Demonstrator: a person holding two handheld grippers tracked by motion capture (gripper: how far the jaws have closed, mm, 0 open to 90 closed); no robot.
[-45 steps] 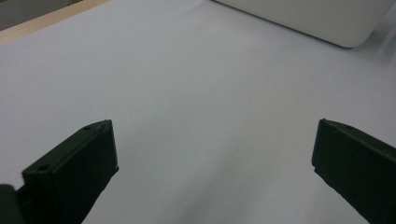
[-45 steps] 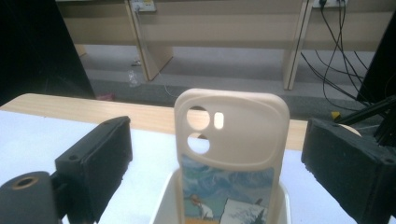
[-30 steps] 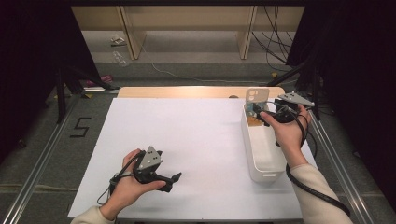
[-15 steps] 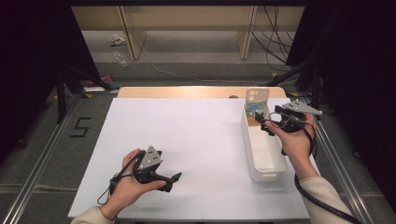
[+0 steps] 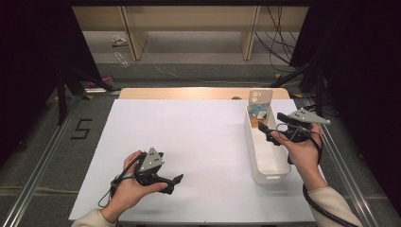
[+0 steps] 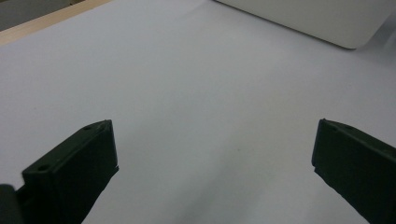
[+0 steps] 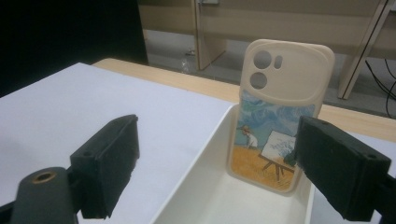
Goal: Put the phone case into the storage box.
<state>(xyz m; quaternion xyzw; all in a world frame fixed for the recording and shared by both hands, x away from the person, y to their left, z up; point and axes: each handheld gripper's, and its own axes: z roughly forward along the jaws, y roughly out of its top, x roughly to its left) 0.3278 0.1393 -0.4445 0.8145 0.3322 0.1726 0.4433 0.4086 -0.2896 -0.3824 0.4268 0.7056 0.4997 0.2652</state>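
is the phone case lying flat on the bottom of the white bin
No, the phone case stands upright, leaning against the far end wall of the white bin.

A single black numeral 5 [image 5: 81, 128] is marked on the grey floor left of the table. The phone case [image 7: 279, 114] seems to carry a painted picture without legible lettering.

We cannot see the bottom of the phone case [image 7: 280, 116]; the bin's [image 5: 267, 176] wall hides it. The small things on the floor [image 5: 118, 42] are too tiny to name.
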